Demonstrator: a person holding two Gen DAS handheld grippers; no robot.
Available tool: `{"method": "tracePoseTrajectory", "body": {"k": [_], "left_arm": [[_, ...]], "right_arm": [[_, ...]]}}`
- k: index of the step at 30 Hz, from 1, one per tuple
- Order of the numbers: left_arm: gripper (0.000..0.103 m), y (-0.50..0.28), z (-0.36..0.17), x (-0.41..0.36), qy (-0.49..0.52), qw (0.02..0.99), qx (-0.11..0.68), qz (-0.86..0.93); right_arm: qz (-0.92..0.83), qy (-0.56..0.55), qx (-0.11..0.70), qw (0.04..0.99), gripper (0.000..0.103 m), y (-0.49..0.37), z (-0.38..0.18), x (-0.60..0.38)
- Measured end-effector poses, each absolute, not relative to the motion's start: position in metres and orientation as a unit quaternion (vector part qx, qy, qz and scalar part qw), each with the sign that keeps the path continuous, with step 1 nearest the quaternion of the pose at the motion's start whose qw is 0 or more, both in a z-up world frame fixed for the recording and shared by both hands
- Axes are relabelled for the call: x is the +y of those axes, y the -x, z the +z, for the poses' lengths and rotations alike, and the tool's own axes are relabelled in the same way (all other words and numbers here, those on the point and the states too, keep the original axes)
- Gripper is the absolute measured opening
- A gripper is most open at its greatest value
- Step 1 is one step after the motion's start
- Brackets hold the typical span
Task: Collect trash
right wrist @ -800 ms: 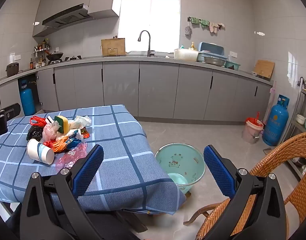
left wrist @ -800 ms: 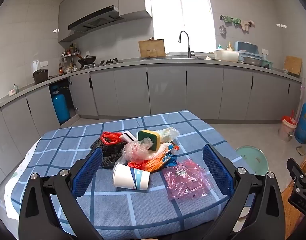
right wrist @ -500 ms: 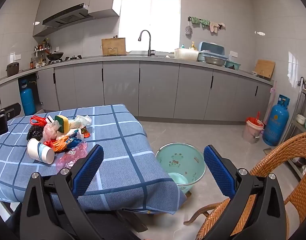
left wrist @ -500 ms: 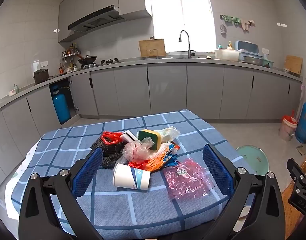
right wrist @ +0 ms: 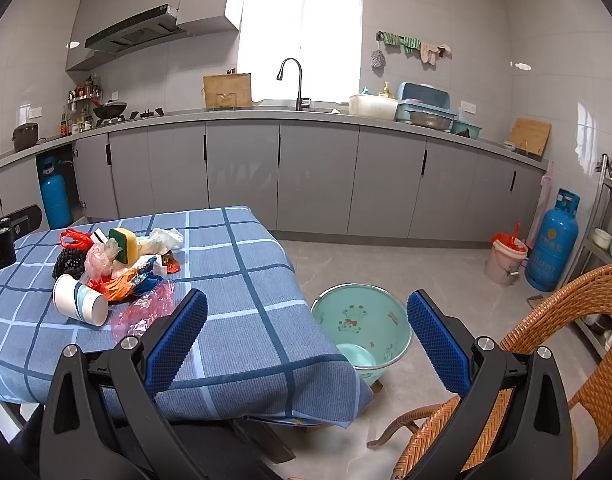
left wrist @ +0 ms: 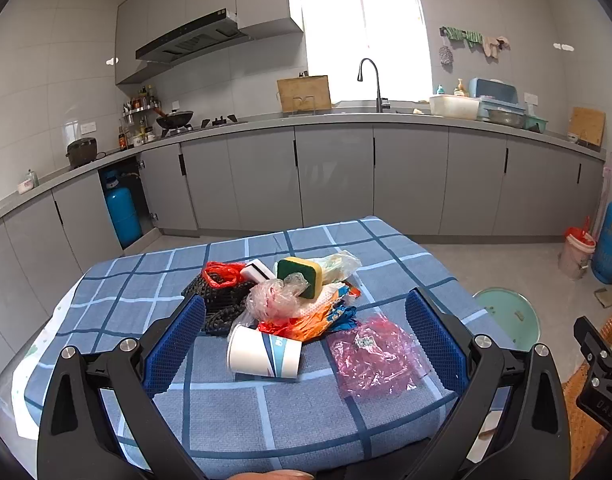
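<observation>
Grey kitchen cabinets back a blue checked tablecloth (left wrist: 266, 412) in the left wrist view, where the left gripper (left wrist: 304, 340) hangs spread wide and empty before a trash pile (left wrist: 290, 300) with a tipped paper cup (left wrist: 262, 354). Right wrist view: right gripper (right wrist: 306, 340) likewise spread, empty, over a green basin (right wrist: 361, 320) on the floor beside the table.

Blue gas cylinder (right wrist: 550, 243) beside pink bucket (right wrist: 505, 258); wicker chair (right wrist: 577, 328) near; faucet (left wrist: 370, 80) under window (left wrist: 361, 36).
</observation>
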State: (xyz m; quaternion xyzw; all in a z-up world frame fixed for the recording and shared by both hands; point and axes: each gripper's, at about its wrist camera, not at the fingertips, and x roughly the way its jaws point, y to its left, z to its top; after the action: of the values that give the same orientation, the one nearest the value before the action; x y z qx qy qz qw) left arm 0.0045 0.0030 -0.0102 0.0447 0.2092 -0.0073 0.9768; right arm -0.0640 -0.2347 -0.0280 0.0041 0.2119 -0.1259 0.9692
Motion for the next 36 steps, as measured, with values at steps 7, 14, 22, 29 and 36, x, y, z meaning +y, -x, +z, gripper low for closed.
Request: {"method": "tracePoseTrajectory", "body": {"k": [7, 14, 22, 29, 36], "left_arm": [[0.099, -0.008, -0.011, 0.002, -0.047, 0.975, 0.215, -0.007], [0.099, -0.008, -0.008, 0.002, -0.047, 0.975, 0.215, -0.007], [0.099, -0.004, -0.002, 0.000, -0.050, 0.976, 0.212, -0.013], [0.099, -0.002, 0.000, -0.001, -0.050, 0.976, 0.211, -0.011], [0.099, -0.001, 0.000, -0.001, -0.050, 0.976, 0.210, -0.006]], "right_arm": [[-0.125, -0.002, 0.215, 0.969, 0.098, 0.061, -0.032, -0.234], [-0.126, -0.002, 0.215, 0.968, 0.098, 0.061, -0.032, -0.234], [-0.124, -0.002, 0.216, 0.968, 0.098, 0.062, -0.031, -0.233], [-0.124, -0.001, 0.216, 0.968, 0.098, 0.062, -0.032, -0.233], [-0.124, -0.002, 0.216, 0.969, 0.098, 0.062, -0.032, -0.233]]}}
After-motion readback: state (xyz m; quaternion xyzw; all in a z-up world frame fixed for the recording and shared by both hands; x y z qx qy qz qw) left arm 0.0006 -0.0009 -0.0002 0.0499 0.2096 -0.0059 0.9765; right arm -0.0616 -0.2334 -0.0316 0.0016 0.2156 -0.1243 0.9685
